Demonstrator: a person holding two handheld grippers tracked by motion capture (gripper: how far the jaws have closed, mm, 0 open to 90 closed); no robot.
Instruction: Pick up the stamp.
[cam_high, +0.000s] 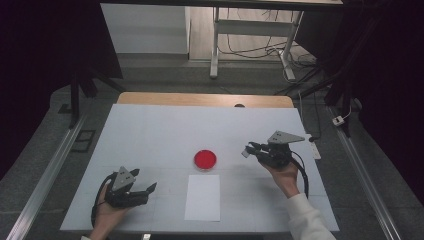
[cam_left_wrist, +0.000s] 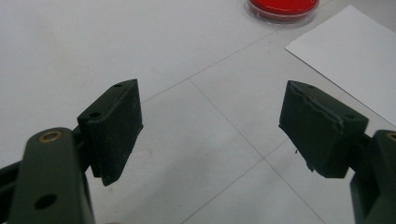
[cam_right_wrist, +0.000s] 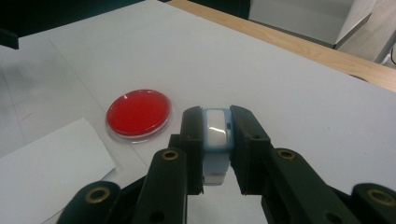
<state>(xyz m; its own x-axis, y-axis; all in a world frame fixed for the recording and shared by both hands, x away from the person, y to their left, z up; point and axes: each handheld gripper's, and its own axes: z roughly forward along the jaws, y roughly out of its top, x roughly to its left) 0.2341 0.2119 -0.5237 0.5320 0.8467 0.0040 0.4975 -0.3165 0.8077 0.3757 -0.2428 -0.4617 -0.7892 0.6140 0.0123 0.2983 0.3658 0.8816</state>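
Note:
A round red dish with a clear rim lies at the table's middle, also seen as the red dish and the red dish. My right gripper is held above the table to its right, shut on a small pale blue and white block that stands between the pads. My left gripper rests low at the front left, jaws wide open with nothing between the pads. A white sheet of paper lies just in front of the dish.
The table is covered in white, with a wooden edge at the far side. Beyond it stand a metal frame and loose cables on the floor. Rails run along both sides.

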